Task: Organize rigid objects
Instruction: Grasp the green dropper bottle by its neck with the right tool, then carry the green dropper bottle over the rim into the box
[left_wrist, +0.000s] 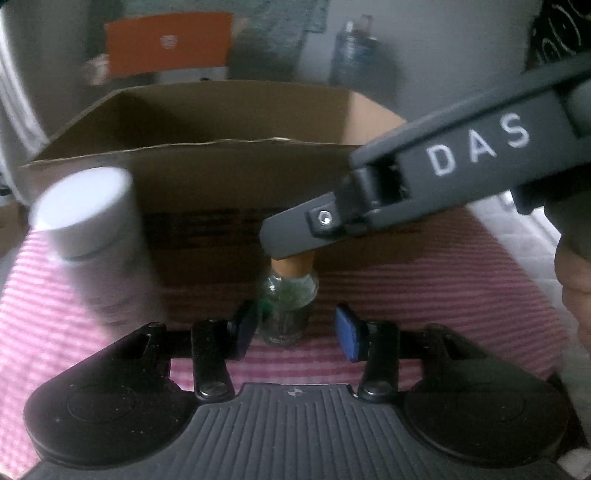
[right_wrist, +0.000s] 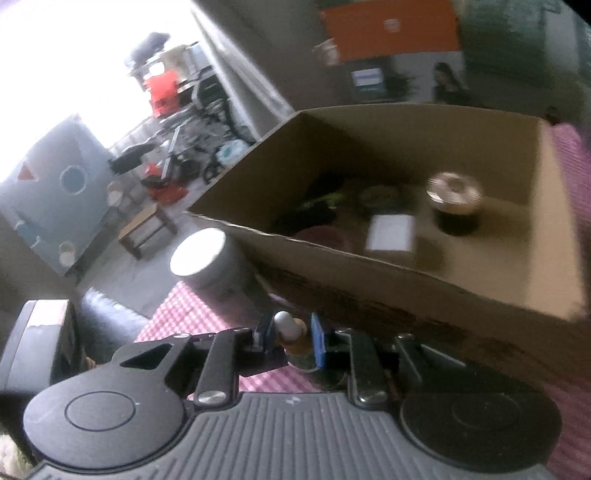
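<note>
I am partway through tidying. Some things already sit inside the cardboard box (right_wrist: 406, 280), and some are not in yet.

Going left to right on the pink striped cloth (left_wrist: 461, 295), I see one tall white tube (left_wrist: 96, 236) with a flat cap. It stands just beside the box, outside it, so I think it has to go in later.

Next comes one small glass bottle (left_wrist: 290, 295) with a wooden stopper and green bits inside. It stands upright on the cloth, right in front of the box wall. My left gripper (left_wrist: 295, 328) is low around its bottom. The dark pad looks like it touches the glass on one side, but the blue pad stands apart from it, so those fingers are not squeezing yet.

My right gripper (right_wrist: 291, 338) comes in from the right, and its fingers are closed on the top of the bottle, at the stopper. So I hold the bottle from above, and I think lifting it into the box is my next job.

Inside the box, I count one white flat pack (right_wrist: 391, 232) and one dark jar with a shiny lid (right_wrist: 456, 201). There is also a dark and green blurry heap at the back left that I cannot count.

So two things I can count are packed, one is held, and one waits.
</note>
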